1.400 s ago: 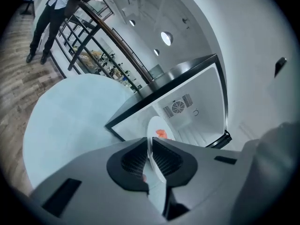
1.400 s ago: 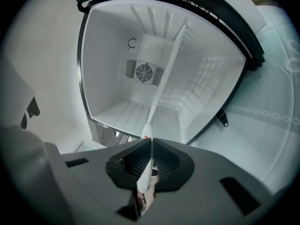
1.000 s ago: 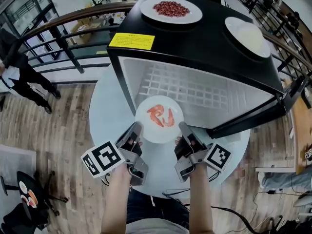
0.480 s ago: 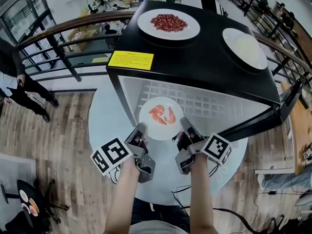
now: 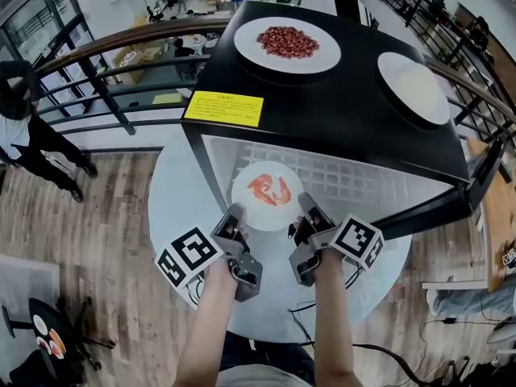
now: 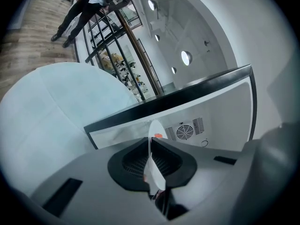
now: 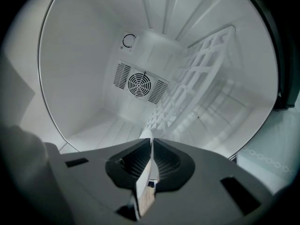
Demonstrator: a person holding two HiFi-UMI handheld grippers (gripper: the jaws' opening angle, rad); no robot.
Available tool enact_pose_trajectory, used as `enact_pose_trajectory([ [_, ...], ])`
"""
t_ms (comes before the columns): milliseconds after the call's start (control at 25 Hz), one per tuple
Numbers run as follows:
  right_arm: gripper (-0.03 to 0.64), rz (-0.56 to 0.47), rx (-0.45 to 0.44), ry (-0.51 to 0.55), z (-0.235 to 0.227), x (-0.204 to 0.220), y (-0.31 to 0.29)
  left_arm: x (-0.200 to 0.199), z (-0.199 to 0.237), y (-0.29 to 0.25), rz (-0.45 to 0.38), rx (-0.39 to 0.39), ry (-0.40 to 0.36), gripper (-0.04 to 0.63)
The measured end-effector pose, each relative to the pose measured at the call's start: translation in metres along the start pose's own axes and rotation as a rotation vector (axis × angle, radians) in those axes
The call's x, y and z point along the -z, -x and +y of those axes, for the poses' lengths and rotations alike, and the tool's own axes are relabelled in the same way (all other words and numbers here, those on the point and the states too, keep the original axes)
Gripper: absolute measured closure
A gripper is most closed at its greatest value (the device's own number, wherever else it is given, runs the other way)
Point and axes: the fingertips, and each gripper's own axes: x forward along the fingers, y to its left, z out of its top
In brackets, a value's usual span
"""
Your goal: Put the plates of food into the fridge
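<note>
A white plate of orange-red shrimp (image 5: 268,193) hangs level at the mouth of the open black fridge (image 5: 322,103), just over its white floor. My left gripper (image 5: 235,217) is shut on the plate's near-left rim. My right gripper (image 5: 301,209) is shut on its near-right rim. In the left gripper view the plate rim (image 6: 153,159) stands edge-on between the pads of the left gripper (image 6: 151,143), with the fridge's back fan (image 6: 184,131) beyond. In the right gripper view the plate rim (image 7: 147,173) is pinched in the right gripper (image 7: 151,143), facing the fridge interior and its wire shelf (image 7: 199,81).
On the fridge top sit a plate of dark red food (image 5: 287,43) and a plate of white food (image 5: 414,76). The fridge stands on a round pale table (image 5: 173,196), with its door (image 5: 477,180) swung open to the right. A railing and a person (image 5: 20,123) are at the left.
Both grippers have carried the shrimp plate forward, from over the table in front of the fridge to its opening. The grips are unchanged.
</note>
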Motion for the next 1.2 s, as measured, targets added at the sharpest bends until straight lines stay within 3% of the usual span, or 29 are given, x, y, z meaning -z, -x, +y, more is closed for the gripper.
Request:
enact_pose_trajectory([
  [280,0.591,-0.008,0.01,0.039,0.003,-0.004,-0.007,-0.005,-0.001,-0.004,-0.023,-0.001,0.019,0.569],
  [520,0.583,-0.042,0.069,0.202,0.005,-0.011,-0.003,-0.006,-0.002,-0.005,-0.031,0.008,0.049,0.571],
  [800,0.572,-0.208,0.051,0.339,0.012,-0.028,0.036,-0.007,-0.002,-0.006,-0.036,0.011,0.05,0.571],
  [880,0.574,-0.143,0.03,0.415,0.014,-0.01,0.045,-0.007,-0.003,-0.004,-0.039,0.012,0.05,0.571],
  [1080,0.577,0.263,-0.075,0.54,0.011,0.087,0.034,-0.008,-0.005,-0.004,-0.044,0.016,0.055,0.571],
  [1200,0.586,0.335,-0.115,0.543,0.018,0.113,0.025,-0.008,-0.005,-0.005,-0.041,0.02,0.058,0.571],
])
